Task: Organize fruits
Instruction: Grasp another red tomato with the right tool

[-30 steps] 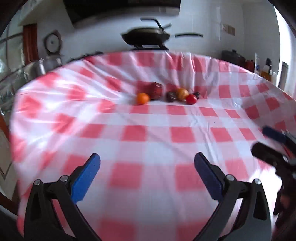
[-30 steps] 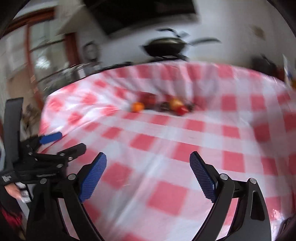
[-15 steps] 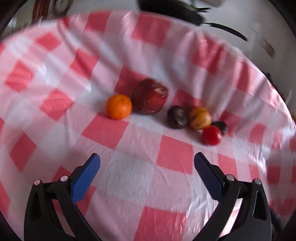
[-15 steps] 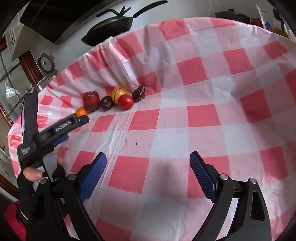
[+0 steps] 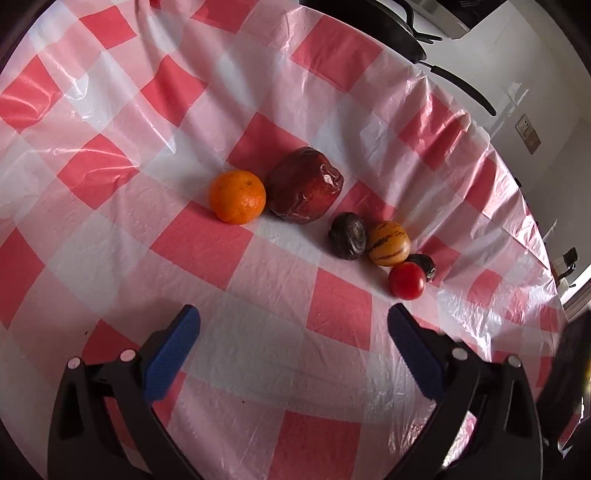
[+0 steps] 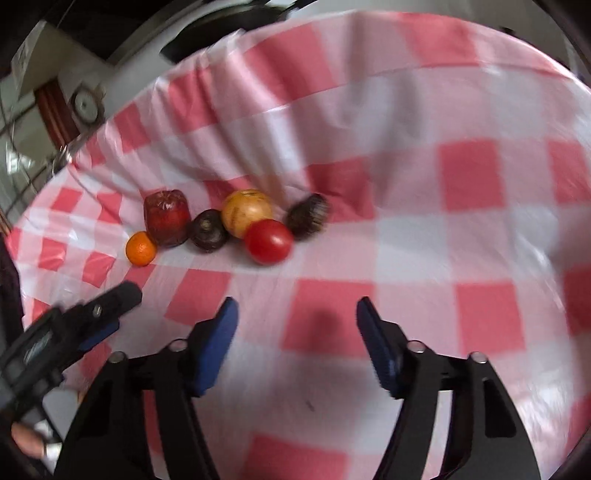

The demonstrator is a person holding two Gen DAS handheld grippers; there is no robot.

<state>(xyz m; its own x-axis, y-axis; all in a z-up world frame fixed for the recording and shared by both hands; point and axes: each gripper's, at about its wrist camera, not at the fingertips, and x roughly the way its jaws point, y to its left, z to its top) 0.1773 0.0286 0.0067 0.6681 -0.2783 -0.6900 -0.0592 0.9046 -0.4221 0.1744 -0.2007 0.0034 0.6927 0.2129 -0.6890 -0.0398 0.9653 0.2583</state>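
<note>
A row of fruits lies on the red-and-white checked tablecloth: an orange, a dark red wrapped fruit, a dark wrinkled fruit, a striped yellow fruit, a red tomato and a small dark fruit behind it. My left gripper stands open just short of the row, nothing between its fingers. My right gripper hovers in front of the tomato; its jaws are closing with nothing between them. The left gripper's tip shows at the left of the right wrist view.
A black pan with a long handle stands beyond the table's far edge. The cloth is wrinkled and drapes over the round rim. Bare cloth stretches to the right of the fruits. A person's hand holds the left gripper.
Both grippers came forward and down toward the fruit row, which now looks much larger. The right gripper's jaws have narrowed from wide open. The left gripper rolled.
</note>
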